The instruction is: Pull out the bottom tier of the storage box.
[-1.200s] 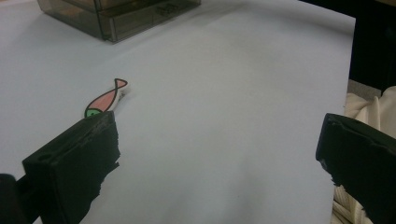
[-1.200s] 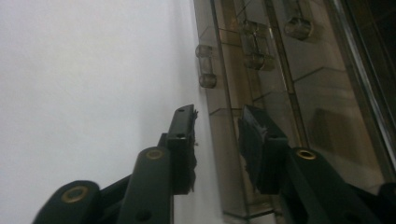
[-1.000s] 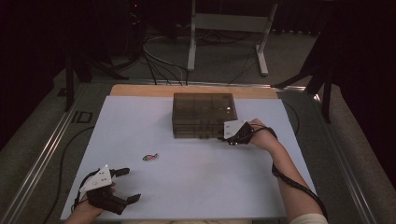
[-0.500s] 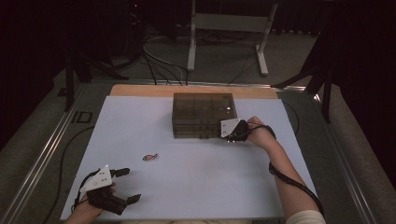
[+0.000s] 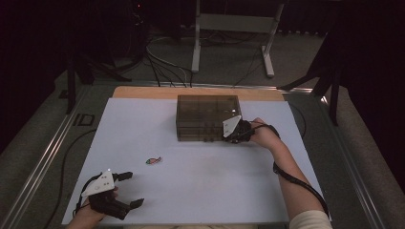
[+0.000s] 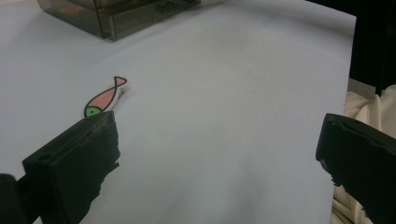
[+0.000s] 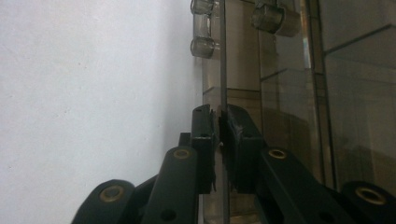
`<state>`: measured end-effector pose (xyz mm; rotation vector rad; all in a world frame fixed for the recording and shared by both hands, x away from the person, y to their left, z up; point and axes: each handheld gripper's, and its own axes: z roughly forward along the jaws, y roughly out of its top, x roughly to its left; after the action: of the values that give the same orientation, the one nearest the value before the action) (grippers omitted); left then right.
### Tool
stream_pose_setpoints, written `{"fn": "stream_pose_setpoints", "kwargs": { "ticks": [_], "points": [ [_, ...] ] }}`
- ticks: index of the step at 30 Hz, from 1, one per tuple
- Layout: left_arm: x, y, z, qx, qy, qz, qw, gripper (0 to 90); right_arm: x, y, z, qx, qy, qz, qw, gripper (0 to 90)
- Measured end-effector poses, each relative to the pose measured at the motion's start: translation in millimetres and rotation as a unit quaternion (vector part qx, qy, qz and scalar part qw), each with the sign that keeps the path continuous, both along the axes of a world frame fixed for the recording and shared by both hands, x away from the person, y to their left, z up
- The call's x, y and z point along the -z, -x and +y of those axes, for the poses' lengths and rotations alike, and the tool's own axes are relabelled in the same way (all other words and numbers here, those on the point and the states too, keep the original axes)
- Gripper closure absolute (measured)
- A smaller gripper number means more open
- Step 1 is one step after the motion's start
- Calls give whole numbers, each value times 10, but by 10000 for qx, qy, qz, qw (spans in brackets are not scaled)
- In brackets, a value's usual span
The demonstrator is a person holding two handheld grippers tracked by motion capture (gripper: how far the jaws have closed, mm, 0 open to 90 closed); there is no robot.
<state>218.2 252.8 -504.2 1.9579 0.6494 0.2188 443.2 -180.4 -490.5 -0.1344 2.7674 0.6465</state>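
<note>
A smoky clear drawer box (image 5: 207, 114) stands at the far middle of the white sheet (image 5: 215, 181). My right gripper (image 5: 229, 137) is at the box's front right corner. In the right gripper view its jaws (image 7: 219, 122) have just been closing and now pinch a thin clear front panel (image 7: 222, 70) of the box between the pads. A small pink and green fish (image 5: 153, 160) lies flat on the sheet. My left gripper (image 5: 132, 189) rests near the front left edge, open and holding nothing. The fish (image 6: 105, 98) lies just beyond its left jaw (image 6: 217, 135).
Clear knobs (image 7: 201, 28) stick out of the box's front beyond my right jaws. A wooden table edge (image 5: 143, 92) runs behind the sheet, with metal rails (image 5: 47, 152) at the sides. Cables and a stand's legs (image 5: 229, 43) are on the floor beyond.
My right hand has edged slightly left along the box's front. The left gripper has stayed where it was.
</note>
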Motion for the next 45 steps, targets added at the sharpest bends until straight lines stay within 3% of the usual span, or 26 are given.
{"fn": "stream_pose_setpoints", "kwargs": {
  "ticks": [8,13,17,27,45],
  "points": [
    [-2,4,6,-2,2,-9,10000,0,-51,-85,28,-12,140,496,9987,860],
    [-1,3,14,-6,2,-11,10000,0,-55,-91,26,-44,148,610,9980,869],
    [-1,4,15,-5,-3,-14,10000,0,-65,-74,31,-16,166,833,9964,876],
    [-7,9,17,-18,21,-27,10000,0,-86,37,39,-43,220,1013,9946,881],
    [-7,9,17,-9,20,-26,10000,0,-104,255,2,-93,143,1075,9941,880]
  ]
}}
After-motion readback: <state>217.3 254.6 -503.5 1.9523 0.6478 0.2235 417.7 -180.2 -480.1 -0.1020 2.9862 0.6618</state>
